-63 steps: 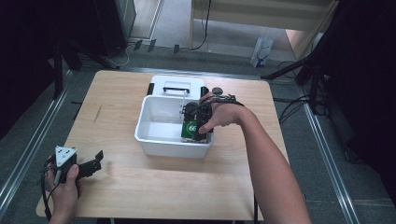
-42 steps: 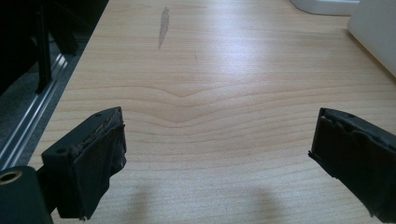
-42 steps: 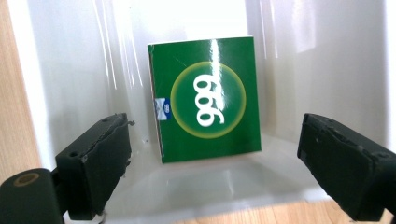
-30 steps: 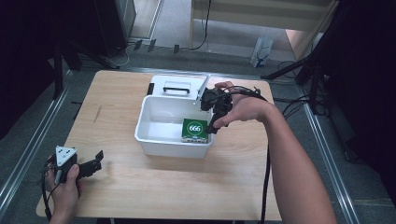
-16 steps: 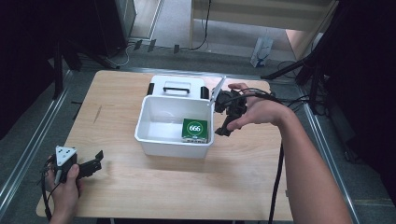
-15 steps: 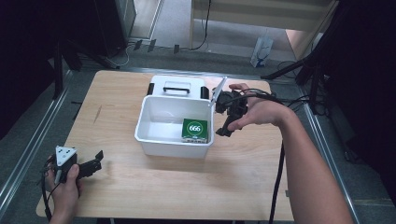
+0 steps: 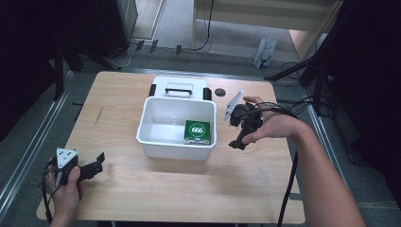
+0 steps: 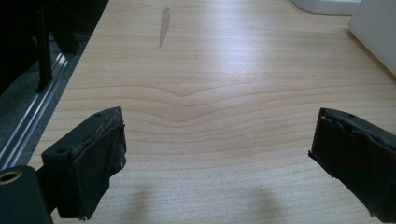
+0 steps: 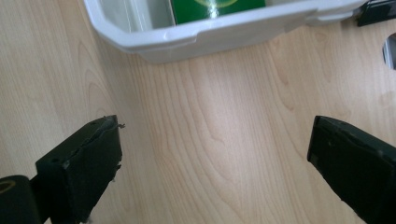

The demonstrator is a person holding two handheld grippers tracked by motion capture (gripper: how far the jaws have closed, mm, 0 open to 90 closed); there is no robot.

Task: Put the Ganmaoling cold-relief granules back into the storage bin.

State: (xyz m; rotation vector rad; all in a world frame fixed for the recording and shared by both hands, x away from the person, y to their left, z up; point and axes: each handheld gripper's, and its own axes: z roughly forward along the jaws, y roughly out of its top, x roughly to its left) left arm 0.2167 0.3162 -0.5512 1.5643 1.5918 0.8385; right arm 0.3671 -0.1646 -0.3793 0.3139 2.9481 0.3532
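Nearest, the left tool (image 7: 97,163) rests low at the front left corner of the wooden bench (image 7: 156,194), gripped by the person's left hand (image 7: 64,187). In the left gripper view its jaws stand wide apart with nothing between them, only bare wood grain beneath. A grey three-cornered plate (image 7: 65,156) sits on top of this tool.

Farther in, near the bench centre, stands a white plastic bin (image 7: 153,142). A green box marked "666" (image 7: 197,131) lies flat inside it, against the right wall. The right gripper view shows the bin's rim (image 9: 210,35) and a strip of the green box (image 9: 215,7) beyond it.

Just right of the bin, the right tool (image 7: 242,130) is held above the bench by the right hand (image 7: 274,126). Its jaws are spread wide and hold nothing.

Behind the bin, toward the far edge, lies a white lid with a black handle (image 7: 179,88). A small dark round disc (image 7: 220,92) sits just right of the lid.
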